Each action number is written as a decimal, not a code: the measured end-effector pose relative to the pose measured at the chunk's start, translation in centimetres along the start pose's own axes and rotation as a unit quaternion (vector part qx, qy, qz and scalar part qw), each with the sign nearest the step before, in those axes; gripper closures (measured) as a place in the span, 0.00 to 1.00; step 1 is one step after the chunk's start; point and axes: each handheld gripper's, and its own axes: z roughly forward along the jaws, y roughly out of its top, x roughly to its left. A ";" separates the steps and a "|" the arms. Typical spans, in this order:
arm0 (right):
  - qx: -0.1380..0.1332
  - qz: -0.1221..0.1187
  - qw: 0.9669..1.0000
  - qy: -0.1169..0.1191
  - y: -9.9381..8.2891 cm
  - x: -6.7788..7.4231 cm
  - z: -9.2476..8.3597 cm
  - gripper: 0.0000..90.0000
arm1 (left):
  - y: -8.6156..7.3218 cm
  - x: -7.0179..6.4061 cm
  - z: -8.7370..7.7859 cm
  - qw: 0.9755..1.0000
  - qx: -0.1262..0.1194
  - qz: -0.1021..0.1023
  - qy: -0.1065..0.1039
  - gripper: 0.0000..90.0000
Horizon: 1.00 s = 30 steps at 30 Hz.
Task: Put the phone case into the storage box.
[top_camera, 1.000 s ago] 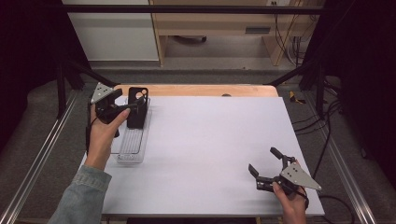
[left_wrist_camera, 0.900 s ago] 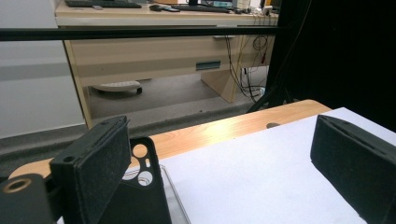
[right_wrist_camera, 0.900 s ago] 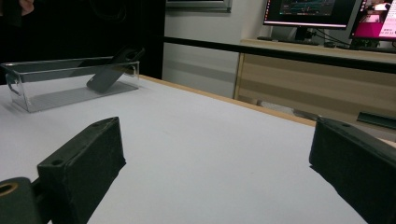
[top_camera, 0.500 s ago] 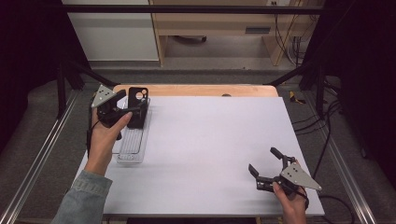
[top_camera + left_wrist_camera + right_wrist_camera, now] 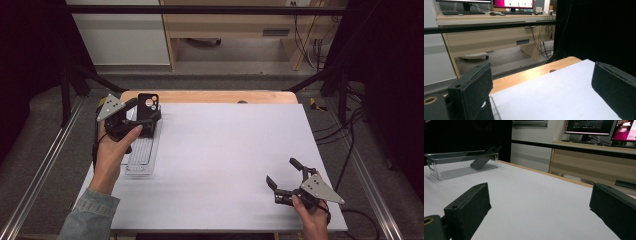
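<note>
Jaws of the left gripper (image 5: 142,120) are seen spread wide and empty at the far left corner of the table (image 5: 230,150), just beside a black phone case (image 5: 148,111) that leans tilted against the far end wall of a clear plastic tray (image 5: 140,157). In the right gripper view the phone case (image 5: 482,157) is shown propped inside the tray (image 5: 454,170), its lower end on the tray floor. Placement is judged to be done, with only the release and withdrawal of the hand left. The left hand (image 5: 112,150) is stretched forward over the tray's left side, forearm low above the table. The right gripper (image 5: 285,177) is held low near the front right corner, well apart from the tray, its jaws likewise parted with nothing between them.
</note>
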 end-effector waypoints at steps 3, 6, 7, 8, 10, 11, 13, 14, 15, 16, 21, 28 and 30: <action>-0.001 0.000 1.000 0.000 0.0 0.0 0.0 0.04 | -0.1 -0.3 -0.2 1.000 -0.002 0.002 -0.005 0.03; -0.001 0.000 1.000 0.000 0.0 0.0 0.0 0.04 | -0.1 -0.5 -0.6 1.000 -0.004 0.004 -0.005 0.03; -0.001 0.000 1.000 0.000 0.0 0.0 0.0 0.04 | -0.1 -0.5 -0.7 1.000 -0.005 0.005 -0.006 0.03; -0.001 0.000 1.000 0.000 0.0 0.0 0.0 0.04 | -0.1 -0.6 -0.8 1.000 -0.005 0.006 -0.007 0.03; -0.001 0.000 1.000 0.000 0.0 0.0 0.0 0.04 | -0.1 -0.7 -1.0 1.000 -0.008 0.005 -0.007 0.03; -0.001 0.001 1.000 0.001 0.0 0.0 0.0 0.04 | -0.2 -0.7 -1.2 1.000 -0.008 0.005 -0.007 0.03; -0.001 0.001 1.000 0.000 0.0 0.0 0.0 0.04 | -0.2 -0.8 -1.4 1.000 -0.010 0.006 -0.009 0.03; -0.001 0.001 1.000 0.000 0.0 0.0 0.0 0.04 | -0.2 -0.9 -1.5 1.000 -0.010 0.004 -0.011 0.03; -0.001 0.001 1.000 0.000 0.0 0.0 0.0 0.04 | -0.3 -0.9 -1.7 1.000 -0.011 0.005 -0.011 0.03; -0.001 0.001 1.000 0.000 0.0 0.0 0.0 0.04 | -0.4 -1.0 -1.8 1.000 -0.012 0.005 -0.011 0.03; 0.000 0.001 1.000 0.001 0.0 0.1 0.0 0.04 | -0.6 -1.4 -2.3 1.000 -0.011 0.013 -0.016 0.02; 0.000 0.001 1.000 0.000 0.0 0.0 0.0 0.04 | -1.2 -2.0 -2.8 1.000 -0.011 0.016 -0.022 0.02; 0.000 0.000 1.000 0.000 0.0 0.1 0.0 0.04 | -1.4 -2.1 -3.0 1.000 -0.011 0.018 -0.023 0.02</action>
